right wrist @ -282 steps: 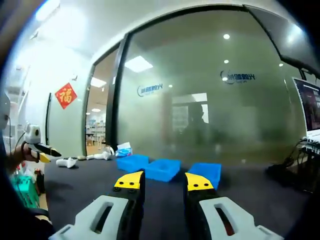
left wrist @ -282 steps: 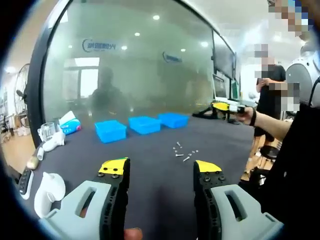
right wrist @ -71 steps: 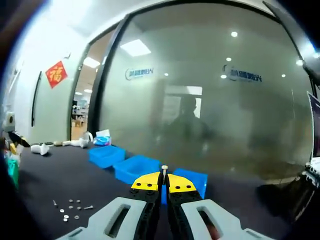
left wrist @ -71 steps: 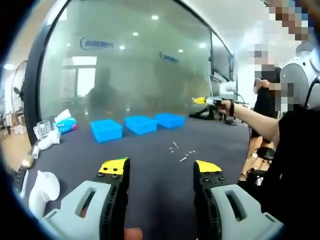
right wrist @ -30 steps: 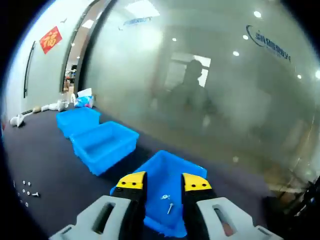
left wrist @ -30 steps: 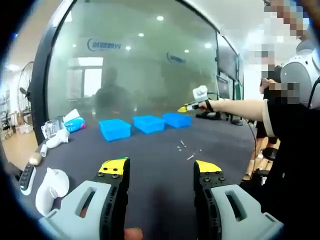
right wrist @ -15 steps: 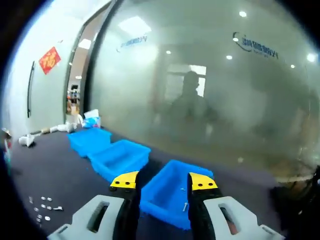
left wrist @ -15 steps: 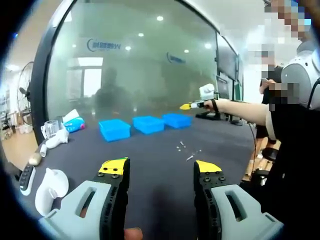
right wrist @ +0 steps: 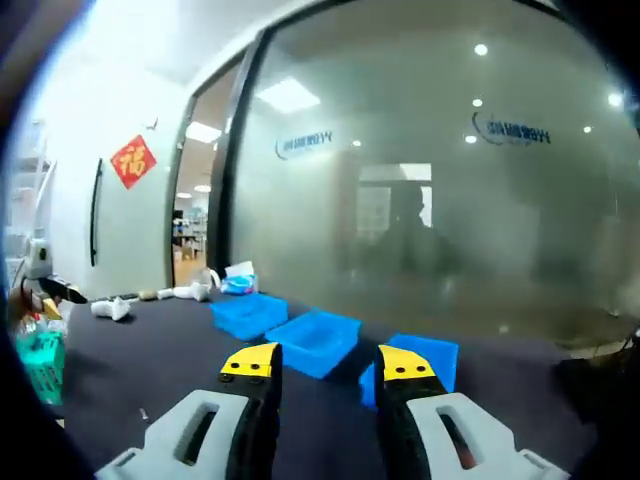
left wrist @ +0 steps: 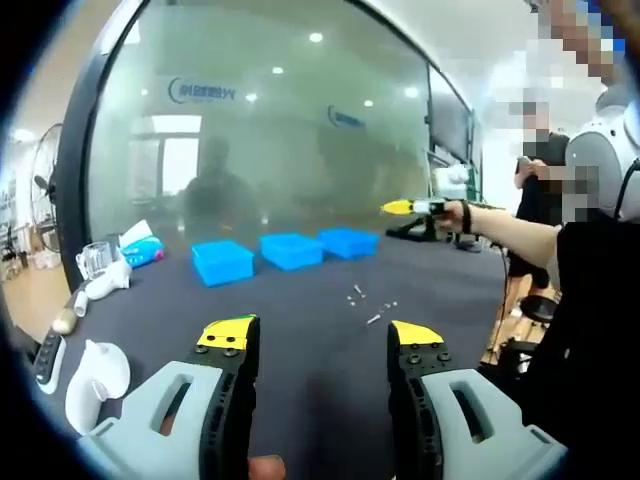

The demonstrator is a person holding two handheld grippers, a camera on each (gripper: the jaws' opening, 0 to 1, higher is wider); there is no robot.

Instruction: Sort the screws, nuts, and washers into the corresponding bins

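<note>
Three blue bins stand in a row on the dark table: the left bin (left wrist: 222, 261), the middle bin (left wrist: 291, 250) and the right bin (left wrist: 349, 241). Several small screws, nuts and washers (left wrist: 368, 303) lie loose in front of them. My left gripper (left wrist: 320, 335) is open and holds nothing, low over the table's near side. A person's outstretched hand holds my right gripper (left wrist: 415, 207) in the air to the right of the bins. In the right gripper view my right gripper (right wrist: 328, 362) is open and holds nothing, with the bins (right wrist: 320, 340) beyond its jaws.
White objects (left wrist: 95, 375), a remote (left wrist: 48, 360), a glass cup (left wrist: 92, 262) and a tissue pack (left wrist: 140, 247) line the table's left side. A frosted glass wall (left wrist: 280, 140) stands behind the bins. People stand at the right (left wrist: 540, 190). My left gripper (right wrist: 45, 285) shows at the far left.
My right gripper has drawn back from over the right bin, where a screw lay between its open jaws, and now sits higher and farther from the bins. The left gripper has barely moved.
</note>
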